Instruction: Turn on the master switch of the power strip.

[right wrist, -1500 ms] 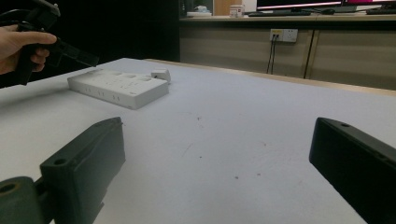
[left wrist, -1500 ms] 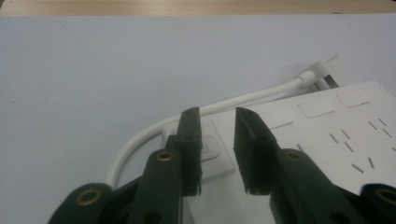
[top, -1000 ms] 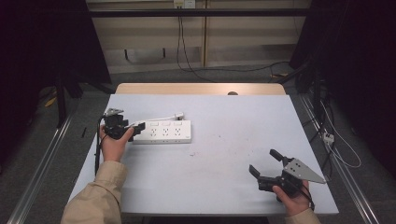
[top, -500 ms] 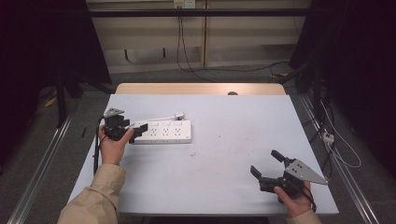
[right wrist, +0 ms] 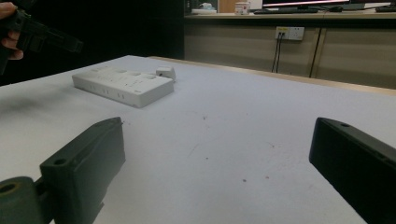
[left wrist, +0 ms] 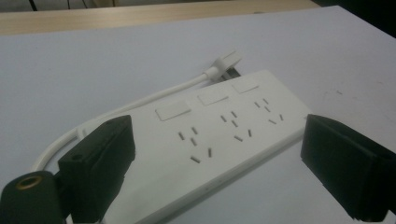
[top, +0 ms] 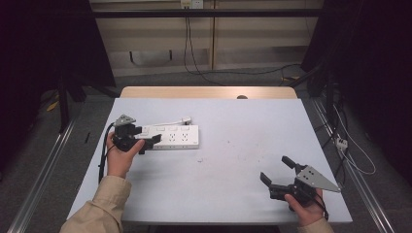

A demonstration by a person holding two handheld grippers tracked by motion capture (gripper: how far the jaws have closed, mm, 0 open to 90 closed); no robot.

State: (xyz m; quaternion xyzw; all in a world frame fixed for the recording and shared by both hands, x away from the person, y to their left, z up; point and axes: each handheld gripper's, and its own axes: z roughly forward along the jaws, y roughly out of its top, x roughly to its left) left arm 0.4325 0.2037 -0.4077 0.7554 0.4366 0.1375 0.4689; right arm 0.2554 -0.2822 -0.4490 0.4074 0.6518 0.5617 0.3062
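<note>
A white power strip lies flat on the left half of the white table, its cord looped behind it and ending in a white plug. My left gripper hovers at the strip's left end. Its jaws have just been opening and stand wide. In the left gripper view the strip lies between and beyond the jaws of that gripper, and neither pad presses on it. My right gripper rests open near the front right corner, holding nothing. The right gripper view looks past that gripper to the strip far off.
A wooden board borders the table's far edge. Cables run across the floor behind it, up to a wall socket. More cables lie on the floor to the right. Metal rails flank the table.
My left gripper has drawn slightly back from the strip's left end and lifted a little, with its jaws wider apart. The right gripper has stayed where it was.
</note>
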